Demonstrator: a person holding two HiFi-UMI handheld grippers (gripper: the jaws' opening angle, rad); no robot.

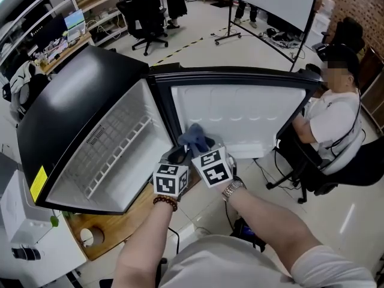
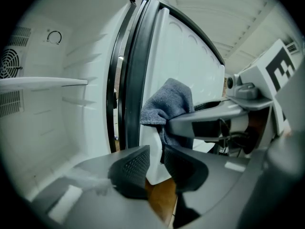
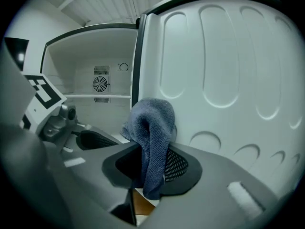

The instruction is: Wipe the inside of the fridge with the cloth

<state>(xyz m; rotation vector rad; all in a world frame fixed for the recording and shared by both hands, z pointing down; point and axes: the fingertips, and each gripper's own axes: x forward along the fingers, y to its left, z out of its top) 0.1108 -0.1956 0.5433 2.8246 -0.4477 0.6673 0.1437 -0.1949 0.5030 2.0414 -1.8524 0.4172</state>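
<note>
right claw (image 3: 148,170) clenched on the blue cloth (image 3: 151,123) by the open fridge (image 1: 240,116) — left claw (image 2: 155,165) released, empty.

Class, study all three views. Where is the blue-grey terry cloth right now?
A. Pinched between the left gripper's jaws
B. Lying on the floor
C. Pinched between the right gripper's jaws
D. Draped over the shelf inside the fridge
C: in the right gripper view the blue-grey terry cloth hangs pinched between the jaws of the right gripper, while the left gripper has its jaws apart with nothing between them.
</note>
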